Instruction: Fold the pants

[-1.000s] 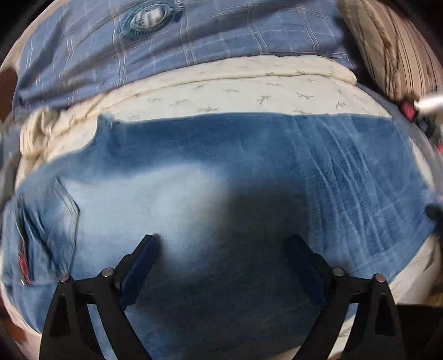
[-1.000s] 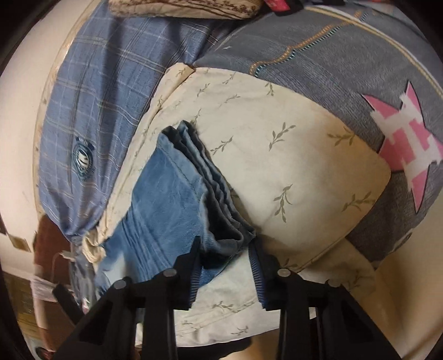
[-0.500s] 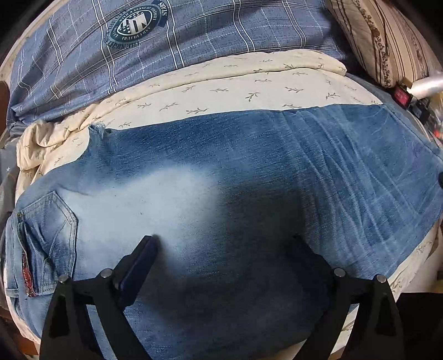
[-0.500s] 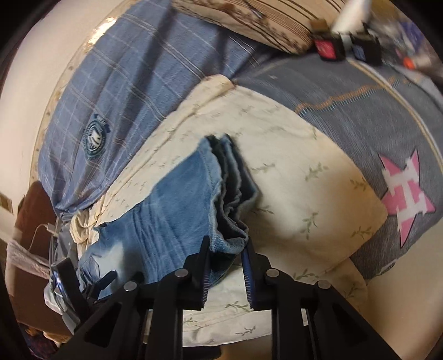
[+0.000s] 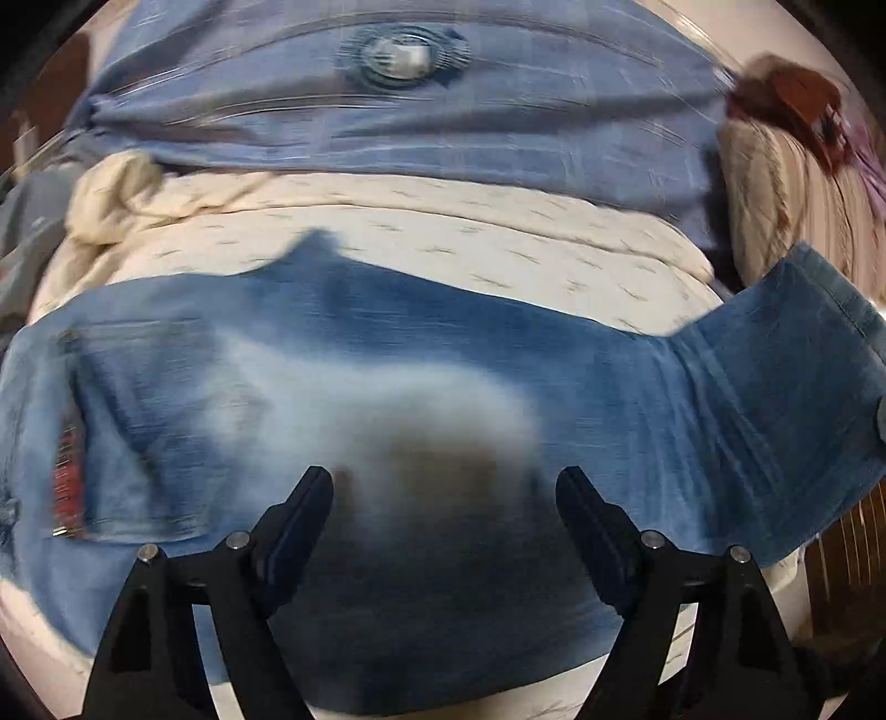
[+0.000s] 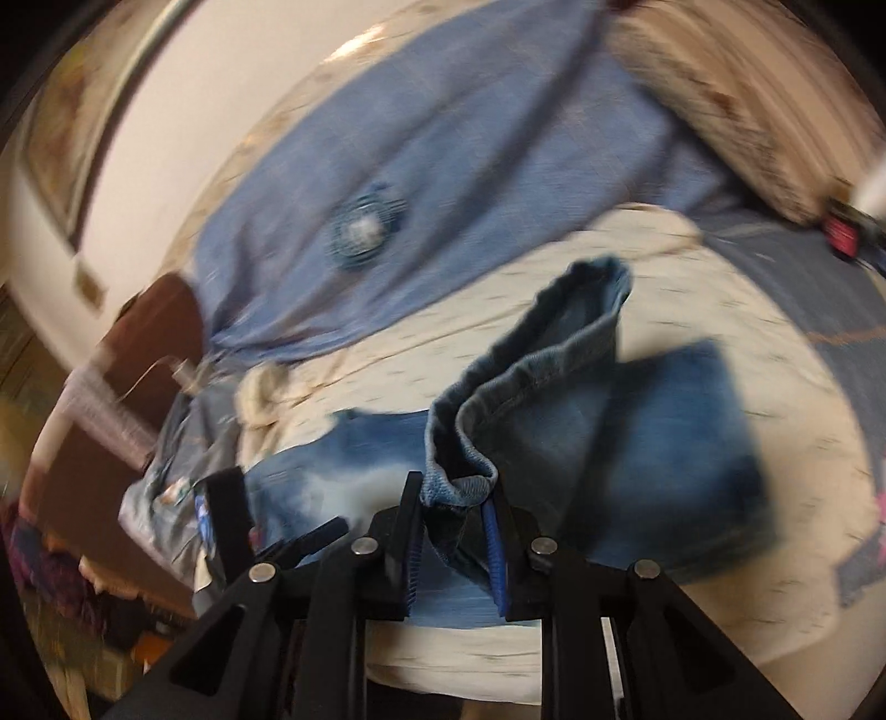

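Blue jeans (image 5: 387, 387) lie flat across a cream leaf-print cloth (image 5: 443, 238) on the bed, back pocket (image 5: 127, 432) at the left. My left gripper (image 5: 443, 493) is open and hovers just above the middle of the jeans. My right gripper (image 6: 454, 498) is shut on the bunched leg hems (image 6: 531, 360) and holds them lifted over the rest of the jeans (image 6: 675, 443). The raised leg end shows at the right of the left wrist view (image 5: 775, 387). Both views are motion-blurred.
A blue plaid blanket with a round emblem (image 5: 398, 52) lies behind the cloth. A striped pillow (image 5: 803, 194) sits at the far right. A grey bedcover (image 6: 819, 310) is under the cloth. A brown chair and clutter (image 6: 99, 443) stand off the bed's left side.
My right gripper has lifted the leg hems and carried them left, towards the waist end, so the legs now bend over. My left gripper stays open over the jeans.
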A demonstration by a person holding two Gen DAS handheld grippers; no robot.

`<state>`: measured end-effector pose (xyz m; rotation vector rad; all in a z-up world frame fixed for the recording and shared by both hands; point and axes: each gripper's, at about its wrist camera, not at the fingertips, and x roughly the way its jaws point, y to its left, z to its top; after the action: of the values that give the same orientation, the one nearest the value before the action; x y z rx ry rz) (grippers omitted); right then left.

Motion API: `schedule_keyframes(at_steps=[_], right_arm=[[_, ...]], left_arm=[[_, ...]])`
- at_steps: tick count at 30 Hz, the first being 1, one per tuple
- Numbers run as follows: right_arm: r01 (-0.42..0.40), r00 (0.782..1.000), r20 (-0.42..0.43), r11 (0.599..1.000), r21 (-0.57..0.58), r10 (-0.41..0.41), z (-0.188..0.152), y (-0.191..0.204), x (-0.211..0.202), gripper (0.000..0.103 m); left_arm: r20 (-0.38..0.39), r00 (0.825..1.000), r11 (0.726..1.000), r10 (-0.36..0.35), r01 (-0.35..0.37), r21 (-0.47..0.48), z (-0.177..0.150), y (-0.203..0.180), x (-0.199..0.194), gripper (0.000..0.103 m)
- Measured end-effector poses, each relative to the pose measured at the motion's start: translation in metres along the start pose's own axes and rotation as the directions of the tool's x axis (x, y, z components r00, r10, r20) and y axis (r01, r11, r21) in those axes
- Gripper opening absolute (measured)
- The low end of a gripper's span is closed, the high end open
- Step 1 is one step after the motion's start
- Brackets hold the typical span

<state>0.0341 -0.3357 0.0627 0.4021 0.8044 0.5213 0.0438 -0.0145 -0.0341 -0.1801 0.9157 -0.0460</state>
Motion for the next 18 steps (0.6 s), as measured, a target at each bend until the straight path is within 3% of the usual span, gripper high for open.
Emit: schedule_keyframes(at_steps=[3, 7, 10, 12, 14, 16, 17, 18], right_arm=[[-0.002, 1.0, 0.005, 1.0, 0.032, 0.001, -0.006, -0.001, 0.011, 0.021], [0.082, 0.995, 0.045, 0.982, 0.168, -0.09, -0.01, -0.052, 0.001, 0.021], [0.137, 0.984, 0.068, 0.945, 0.297, -0.164, -0.014, -0.101, -0.017, 0.023], [0.173, 0.98, 0.022, 0.895, 0.41, -0.2, -0.023, -0.144, -0.019, 0.025], [0.185, 0.981, -0.039, 0.839, 0.511, -0.192, -0.042, -0.182, -0.016, 0.04], [0.074, 0.994, 0.024, 0.806, 0.587, -0.108, -0.05, -0.195, -0.025, 0.051], [0.08, 0.991, 0.041, 0.802, 0.593, -0.129, -0.049, -0.194, -0.032, 0.074], [0.096, 0.985, 0.059, 0.804, 0.587, -0.161, -0.049, -0.192, -0.039, 0.087]], left_arm=[[-0.008, 1.0, 1.0, 0.009, -0.009, -0.006, 0.0, 0.012, 0.0, 0.084], [-0.015, 1.0, 1.0, 0.014, -0.014, -0.006, -0.003, 0.015, 0.005, 0.084], [-0.022, 1.0, 1.0, 0.008, -0.008, 0.006, -0.007, 0.006, 0.01, 0.084], [-0.025, 1.0, 1.0, 0.005, -0.004, 0.024, -0.01, -0.003, 0.013, 0.084], [-0.022, 1.0, 0.999, 0.004, -0.003, 0.044, -0.014, -0.011, 0.011, 0.084], [-0.022, 1.0, 0.998, 0.008, -0.007, 0.067, -0.015, -0.017, 0.012, 0.084], [-0.023, 1.0, 0.998, 0.009, -0.008, 0.068, -0.016, -0.02, 0.011, 0.084], [-0.027, 1.0, 0.998, 0.007, -0.005, 0.068, -0.016, -0.022, 0.011, 0.084]])
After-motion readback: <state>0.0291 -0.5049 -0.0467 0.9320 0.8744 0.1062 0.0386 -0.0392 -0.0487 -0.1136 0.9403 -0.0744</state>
